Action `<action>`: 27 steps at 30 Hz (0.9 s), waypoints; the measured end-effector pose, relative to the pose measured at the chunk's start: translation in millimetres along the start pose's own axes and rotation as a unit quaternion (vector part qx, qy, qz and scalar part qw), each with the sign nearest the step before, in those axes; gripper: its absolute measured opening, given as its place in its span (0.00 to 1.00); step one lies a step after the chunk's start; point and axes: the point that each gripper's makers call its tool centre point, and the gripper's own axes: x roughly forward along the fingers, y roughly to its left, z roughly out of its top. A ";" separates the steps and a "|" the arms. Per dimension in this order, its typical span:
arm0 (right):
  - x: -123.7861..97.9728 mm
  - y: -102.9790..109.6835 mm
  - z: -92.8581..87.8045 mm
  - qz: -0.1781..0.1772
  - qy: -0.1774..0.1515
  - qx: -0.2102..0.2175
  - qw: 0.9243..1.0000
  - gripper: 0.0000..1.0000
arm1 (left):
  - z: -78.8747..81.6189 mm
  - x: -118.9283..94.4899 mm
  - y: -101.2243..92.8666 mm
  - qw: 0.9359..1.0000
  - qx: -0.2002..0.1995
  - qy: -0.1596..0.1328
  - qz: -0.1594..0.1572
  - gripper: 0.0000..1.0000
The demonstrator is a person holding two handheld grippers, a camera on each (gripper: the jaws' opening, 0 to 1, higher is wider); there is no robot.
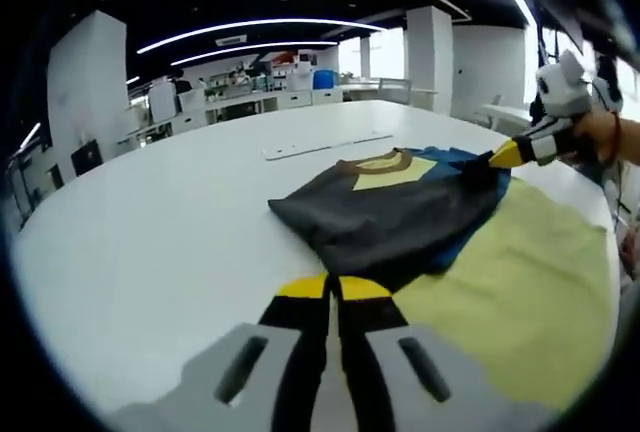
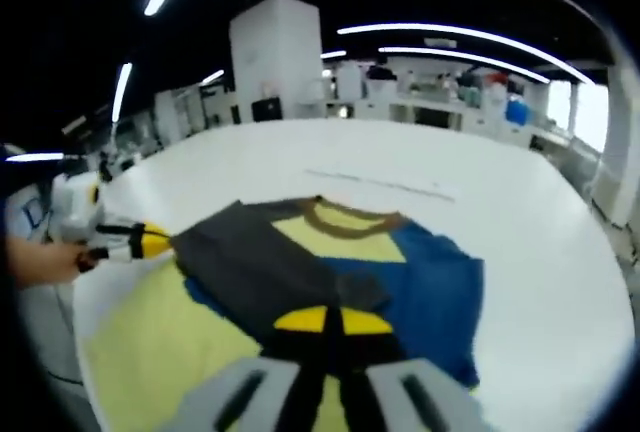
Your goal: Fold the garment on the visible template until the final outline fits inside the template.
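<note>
Currently the garment (image 1: 400,217) lies on the white table (image 1: 150,212), a dark grey panel folded over its blue and yellow cloth, brown collar (image 2: 345,216) at the far side. Left gripper (image 1: 332,288): yellow-tipped jaws together, clamped on the near dark edge. Right gripper (image 2: 332,320): jaws together, pinching dark fabric near the blue part. Pale strip (image 1: 325,145) lies farther off on the table.

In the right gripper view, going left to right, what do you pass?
Left tongs gripping the shirt's edge → dark grey folded flap → brown collar → blue part of the shirt → bare white table.
</note>
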 end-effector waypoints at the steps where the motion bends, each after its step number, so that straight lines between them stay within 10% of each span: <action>1: -2.8 -3.1 -2.5 -0.006 -0.001 0.011 1.000 0.00 | -0.8 -0.3 0.1 1.000 0.000 0.000 0.001 0.00; 27: -14.5 -5.0 -49.9 -0.045 0.020 0.151 0.987 0.00 | -21.2 -10.4 8.4 0.999 -0.010 0.026 0.021 0.00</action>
